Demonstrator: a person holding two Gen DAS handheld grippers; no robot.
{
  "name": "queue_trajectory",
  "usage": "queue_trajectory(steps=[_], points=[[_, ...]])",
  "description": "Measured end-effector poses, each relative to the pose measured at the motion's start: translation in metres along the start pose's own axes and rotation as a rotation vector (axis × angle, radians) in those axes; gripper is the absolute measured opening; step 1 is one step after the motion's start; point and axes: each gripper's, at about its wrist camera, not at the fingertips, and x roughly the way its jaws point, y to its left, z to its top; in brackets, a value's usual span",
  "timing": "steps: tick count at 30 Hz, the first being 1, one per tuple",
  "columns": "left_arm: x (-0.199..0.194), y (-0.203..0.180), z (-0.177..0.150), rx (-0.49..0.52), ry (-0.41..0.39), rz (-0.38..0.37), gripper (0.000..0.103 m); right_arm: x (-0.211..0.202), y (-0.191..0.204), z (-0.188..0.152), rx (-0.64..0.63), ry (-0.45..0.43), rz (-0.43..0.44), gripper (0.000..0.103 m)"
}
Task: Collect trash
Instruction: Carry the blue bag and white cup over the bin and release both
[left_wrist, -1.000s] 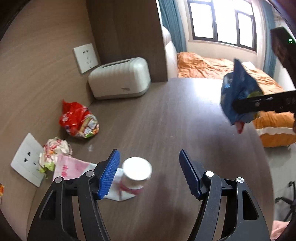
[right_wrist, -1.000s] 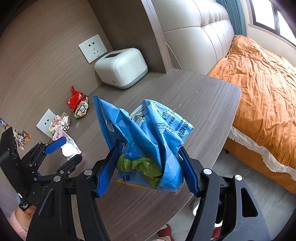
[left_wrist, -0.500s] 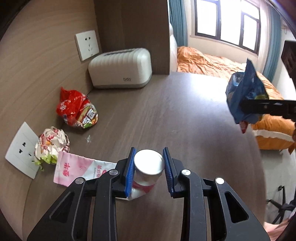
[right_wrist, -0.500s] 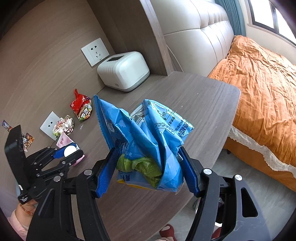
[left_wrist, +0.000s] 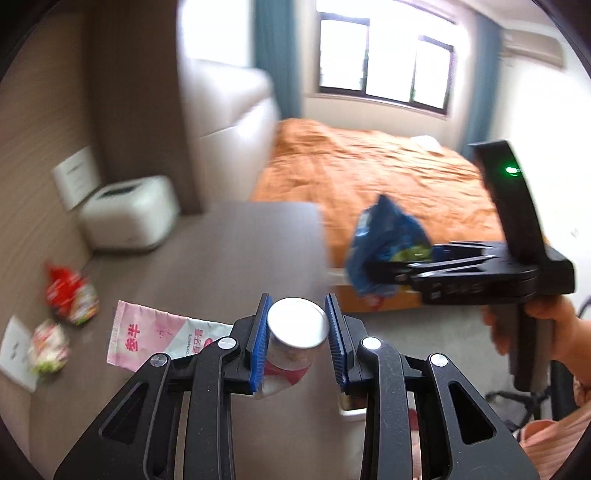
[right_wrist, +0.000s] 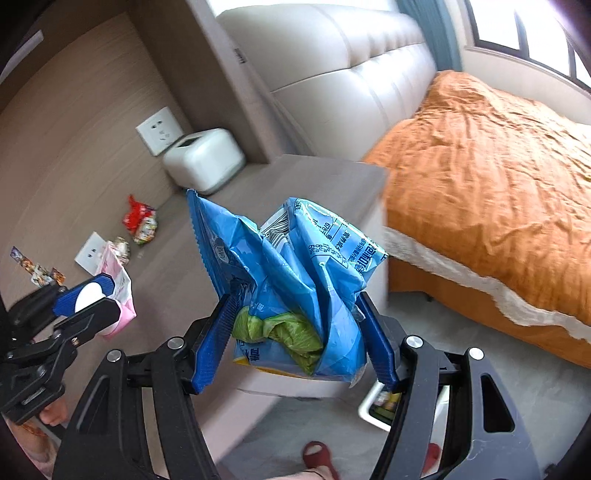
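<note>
Two grippers are showing, the left gripper (left_wrist: 297, 332) and the right gripper (right_wrist: 297, 332). One pink toothpaste tube (left_wrist: 162, 338), one blue snack bag (right_wrist: 291, 266), one red wrapper (left_wrist: 70, 295) and one crumpled pale wrapper (left_wrist: 48, 350) are showing as trash. One white tissue box (left_wrist: 129, 214), two wall sockets (right_wrist: 159, 130) (right_wrist: 89, 253), one orange-covered bed (right_wrist: 491, 184) and one white bin (right_wrist: 380, 406) are also showing.

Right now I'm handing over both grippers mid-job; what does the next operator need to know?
Left gripper: shut on the pink toothpaste tube at its cap end, lifted off the desk.
Right gripper: shut on the crumpled blue snack bag, held past the desk edge.
Left on the desk: red wrapper, crumpled wrapper.
A white bin shows on the floor below.
Nothing dropped yet.
</note>
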Motion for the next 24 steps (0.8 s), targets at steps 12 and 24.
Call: queue_trajectory(steps=[12, 24], points=[[0.108, -0.173, -0.032, 0.336, 0.161, -0.255, 0.028, -0.02, -0.12, -0.047, 0.075, 0.106, -0.153, 0.067], [0.288, -0.206, -0.142, 0.282, 0.426, -0.331, 0.028, 0.111, -0.216, -0.131, 0.136, 0.272, -0.127, 0.067]])
